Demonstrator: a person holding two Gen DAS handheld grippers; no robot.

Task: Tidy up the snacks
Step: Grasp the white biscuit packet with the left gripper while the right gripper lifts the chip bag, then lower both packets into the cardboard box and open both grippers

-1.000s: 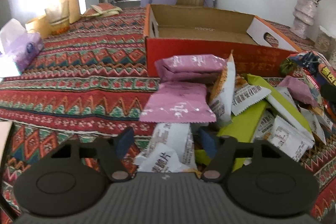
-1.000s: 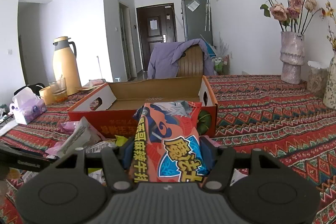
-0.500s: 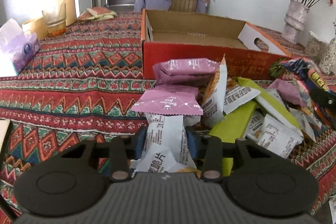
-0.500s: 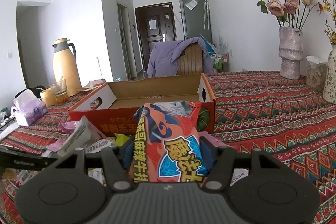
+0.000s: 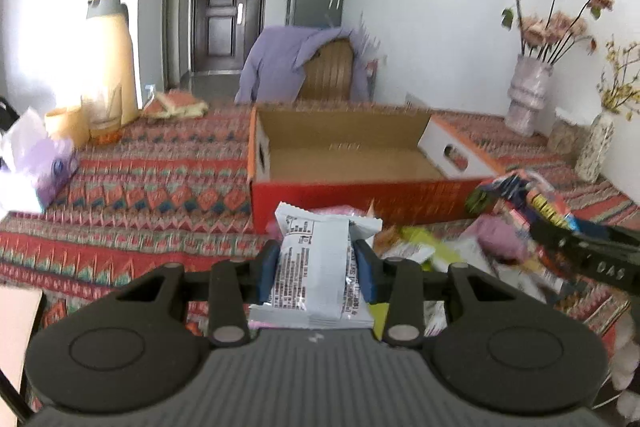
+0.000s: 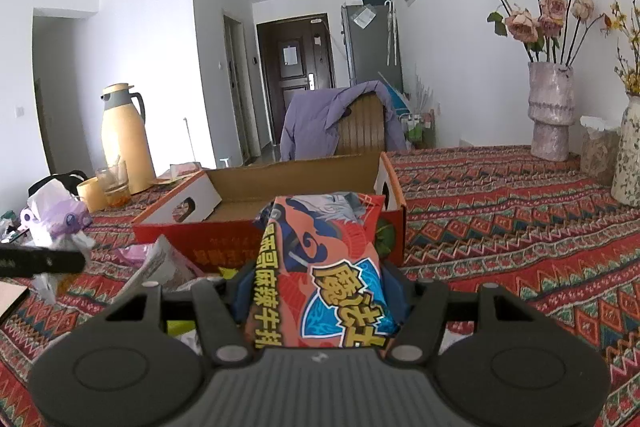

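Left claw (image 5: 316,267) has lifted its pinched white snack packet (image 5: 316,267) off the pile, while my right claw (image 6: 320,291) stays clamped on the orange packet (image 6: 324,267), both facing the empty cardboard box (image 5: 348,163) they're headed for.

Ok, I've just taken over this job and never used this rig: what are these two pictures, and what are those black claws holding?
Each picture comes from a camera on a handheld two-finger gripper, looking along its fingers. In the left wrist view, the left gripper clamps a white snack packet. In the right wrist view, the right gripper clamps an orange snack bag. Ahead stands an open red cardboard box on a patterned tablecloth, with a pile of loose snacks before it.
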